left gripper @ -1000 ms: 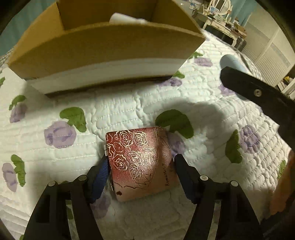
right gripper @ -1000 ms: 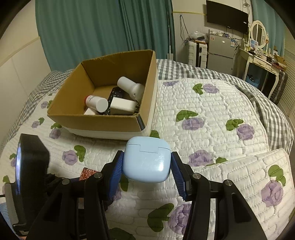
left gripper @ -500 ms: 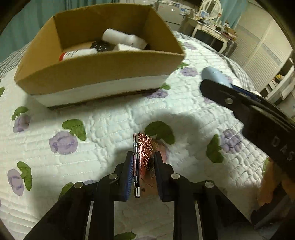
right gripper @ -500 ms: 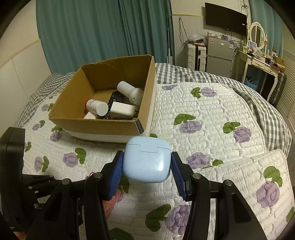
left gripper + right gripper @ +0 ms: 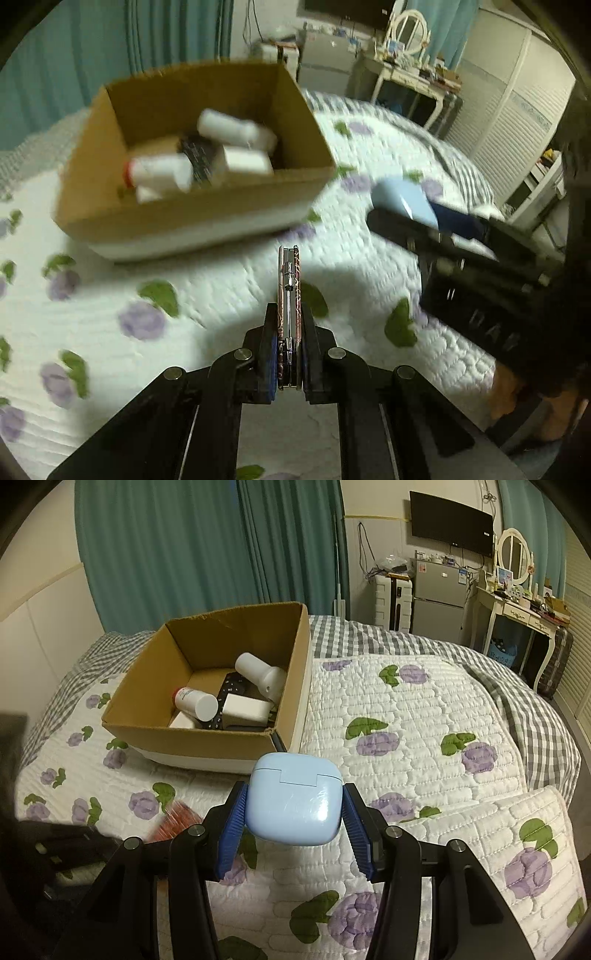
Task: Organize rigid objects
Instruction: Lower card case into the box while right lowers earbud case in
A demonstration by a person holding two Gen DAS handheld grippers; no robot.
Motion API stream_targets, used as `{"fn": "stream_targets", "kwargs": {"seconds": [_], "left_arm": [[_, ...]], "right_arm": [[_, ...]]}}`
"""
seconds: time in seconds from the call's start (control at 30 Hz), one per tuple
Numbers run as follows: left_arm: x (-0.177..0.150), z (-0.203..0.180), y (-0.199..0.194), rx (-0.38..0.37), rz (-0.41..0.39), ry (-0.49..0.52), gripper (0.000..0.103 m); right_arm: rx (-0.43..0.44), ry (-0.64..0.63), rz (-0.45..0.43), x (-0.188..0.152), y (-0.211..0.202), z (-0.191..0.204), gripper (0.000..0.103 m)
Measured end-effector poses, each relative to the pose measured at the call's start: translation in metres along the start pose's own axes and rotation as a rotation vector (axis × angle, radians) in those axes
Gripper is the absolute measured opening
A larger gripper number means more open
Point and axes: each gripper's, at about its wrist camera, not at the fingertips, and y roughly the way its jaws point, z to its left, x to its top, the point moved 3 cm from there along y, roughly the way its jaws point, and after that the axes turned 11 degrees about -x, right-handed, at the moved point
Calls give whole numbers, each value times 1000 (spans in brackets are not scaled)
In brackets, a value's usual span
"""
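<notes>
My left gripper (image 5: pixel 288 354) is shut on a thin red case with a gold rose pattern (image 5: pixel 290 295), held edge-up above the quilt, in front of the cardboard box (image 5: pixel 207 218). My right gripper (image 5: pixel 293 823) is shut on a light blue earbud case (image 5: pixel 295 805), held above the quilt just in front of the box (image 5: pixel 184 731). The box holds white bottles (image 5: pixel 258 674), a white block and a black item. The right gripper and its blue case (image 5: pixel 402 199) show at the right in the left wrist view. The red case shows blurred low at the left in the right wrist view (image 5: pixel 177 821).
The bed carries a white quilt with purple flowers (image 5: pixel 406 716) and a grey checked blanket (image 5: pixel 524 709). Teal curtains hang behind the box. A fridge (image 5: pixel 439 594), a dressing table (image 5: pixel 517 605) and a TV stand at the far right.
My left gripper has lifted the red case off the quilt, turned on edge, and risen toward the box. My right gripper has kept hold of the blue case and risen slightly.
</notes>
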Motion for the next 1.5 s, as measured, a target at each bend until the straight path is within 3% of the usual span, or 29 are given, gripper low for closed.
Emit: {"fn": "stream_targets", "kwargs": {"seconds": [0.2, 0.4, 0.53, 0.73, 1.0, 1.4, 1.43, 1.5], "left_arm": [[47, 8, -51, 88, -140, 44, 10], [99, 29, -74, 143, -237, 62, 10], [126, 50, -70, 178, -251, 64, 10], [142, 82, -48, 212, -234, 48, 10], [149, 102, -1, 246, -181, 36, 10], [149, 111, 6, 261, -162, 4, 14], [149, 110, 3, 267, -172, 10, 16], [150, 107, -5, 278, -207, 30, 51]], "right_arm": [[13, -36, -63, 25, -23, 6, 50], [5, -121, -166, 77, -48, 27, 50], [16, -176, -226, 114, -54, 44, 50], [57, -207, -293, 162, -38, 64, 50], [71, -183, -215, 155, 26, 57, 50], [64, -187, -193, 145, 37, 56, 51], [63, -187, -194, 144, 36, 56, 50], [62, -187, -194, 144, 35, 56, 51]]}}
